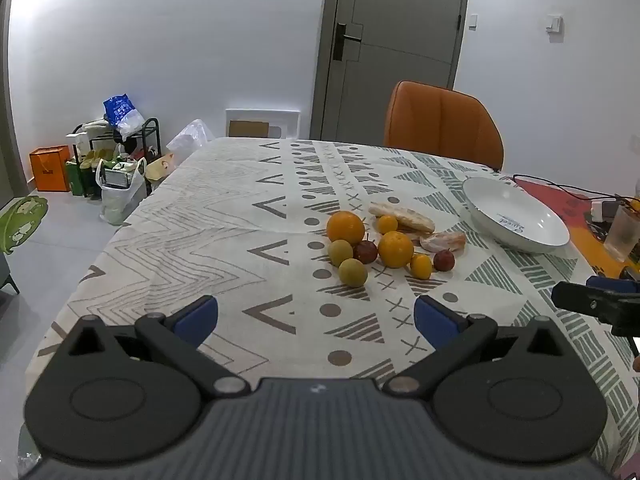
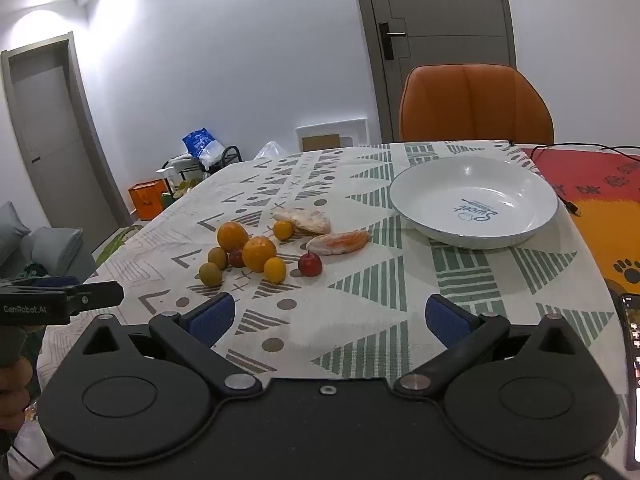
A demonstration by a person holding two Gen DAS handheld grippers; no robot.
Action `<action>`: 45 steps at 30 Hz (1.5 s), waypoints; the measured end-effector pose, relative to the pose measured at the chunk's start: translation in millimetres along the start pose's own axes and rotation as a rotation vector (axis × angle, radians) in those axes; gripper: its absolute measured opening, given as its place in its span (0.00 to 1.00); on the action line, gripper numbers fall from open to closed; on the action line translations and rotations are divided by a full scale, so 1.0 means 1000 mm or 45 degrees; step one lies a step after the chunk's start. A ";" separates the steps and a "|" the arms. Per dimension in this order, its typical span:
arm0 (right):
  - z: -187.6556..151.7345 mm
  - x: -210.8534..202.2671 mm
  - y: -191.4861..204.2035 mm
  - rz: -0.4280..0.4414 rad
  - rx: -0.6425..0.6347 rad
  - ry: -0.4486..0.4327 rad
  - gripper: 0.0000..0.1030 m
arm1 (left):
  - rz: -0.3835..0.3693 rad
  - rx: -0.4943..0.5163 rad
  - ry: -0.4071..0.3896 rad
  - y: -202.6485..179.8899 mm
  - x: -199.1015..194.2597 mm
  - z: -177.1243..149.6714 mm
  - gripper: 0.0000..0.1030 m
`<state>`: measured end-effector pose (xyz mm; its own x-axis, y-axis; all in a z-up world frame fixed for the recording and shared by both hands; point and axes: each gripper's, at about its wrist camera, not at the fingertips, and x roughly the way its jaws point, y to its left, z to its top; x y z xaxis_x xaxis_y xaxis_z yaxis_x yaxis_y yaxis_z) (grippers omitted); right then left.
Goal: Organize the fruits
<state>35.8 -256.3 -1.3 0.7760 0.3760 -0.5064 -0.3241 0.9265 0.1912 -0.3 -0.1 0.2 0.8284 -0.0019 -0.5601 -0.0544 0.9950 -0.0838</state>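
A pile of fruit lies mid-table: two oranges (image 1: 346, 227) (image 2: 259, 253), small yellow fruits (image 1: 421, 265), two greenish ones (image 1: 353, 272), small red fruits (image 2: 309, 264) and peeled orange pieces (image 2: 339, 242). A white bowl (image 2: 540, 190) stands empty to the right of them. My left gripper (image 1: 316, 320) is open above the tablecloth, short of the fruit, with nothing between its blue pads. My right gripper (image 2: 330, 320) is also open and holds nothing, nearer the bowl. Each gripper shows at the edge of the other's view.
The table carries a patterned cloth (image 1: 224, 216) and an orange-red mat (image 2: 592, 188) with a cable at the right. An orange chair (image 2: 476, 104) stands behind the table. A phone (image 2: 632, 360) lies at the right edge. Bags and a rack (image 1: 116, 152) sit on the floor.
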 end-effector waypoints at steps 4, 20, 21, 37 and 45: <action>0.003 0.000 -0.001 0.002 -0.004 -0.002 1.00 | -0.002 -0.006 0.014 0.000 0.001 0.000 1.00; -0.001 0.001 -0.001 0.006 0.005 0.012 1.00 | -0.004 -0.004 0.013 0.001 0.002 -0.001 1.00; -0.001 0.001 -0.001 0.008 0.005 0.012 1.00 | -0.004 -0.005 0.014 0.001 0.002 -0.002 1.00; -0.002 0.001 -0.002 0.006 0.005 0.014 1.00 | -0.003 -0.004 0.010 0.002 0.002 -0.001 1.00; -0.001 0.001 -0.001 0.003 0.004 0.014 1.00 | -0.002 -0.004 0.007 0.002 0.002 -0.001 1.00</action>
<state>36.9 -257.2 -2.6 0.7694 0.3778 -0.5151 -0.3241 0.9257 0.1948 1.4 1.9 -1.8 0.8254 -0.0039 -0.5645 -0.0548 0.9947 -0.0869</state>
